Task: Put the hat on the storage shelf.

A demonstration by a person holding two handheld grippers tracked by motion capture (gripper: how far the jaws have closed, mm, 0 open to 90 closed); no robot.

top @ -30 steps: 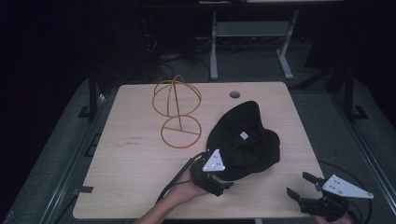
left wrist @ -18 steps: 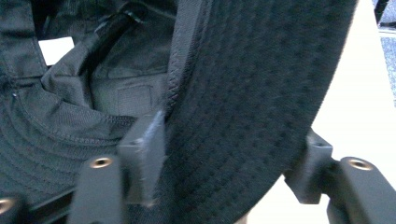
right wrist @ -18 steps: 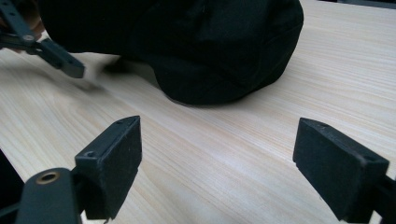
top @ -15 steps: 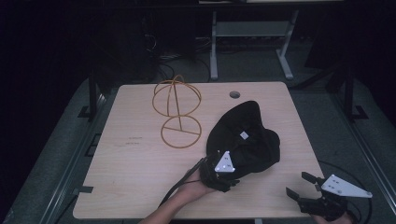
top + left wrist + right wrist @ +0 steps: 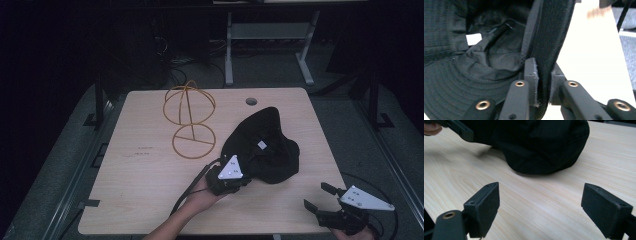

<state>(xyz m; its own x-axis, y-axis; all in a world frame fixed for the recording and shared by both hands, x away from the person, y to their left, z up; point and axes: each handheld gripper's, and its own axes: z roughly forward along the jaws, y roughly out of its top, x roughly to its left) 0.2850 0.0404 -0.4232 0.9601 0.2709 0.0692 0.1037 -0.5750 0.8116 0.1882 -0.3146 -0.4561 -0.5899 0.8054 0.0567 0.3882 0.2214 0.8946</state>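
So the left claw point(image 5: 543, 82) just finished closing and is pinching the brim of the black hat point(image 5: 265, 147), which sits on the desk point(image 5: 145, 165) right of the gold wire stand point(image 5: 190, 117). The right claw point(image 5: 540, 207) is wide open near the hat.

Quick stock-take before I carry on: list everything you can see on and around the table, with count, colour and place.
hat: one, black, right of the table's middle, inside facing up, brim pinched by the left tongs
label: one, white, inside the hat
wire hat stand: one, gold, far left part of the table, upright
table: one, light wood, with a round hole near its far edge
frame with legs: one, grey, on the floor beyond the table
left tongs: one, black, just closed on the hat's brim
right tongs: one, black, open, over the table's near right corner
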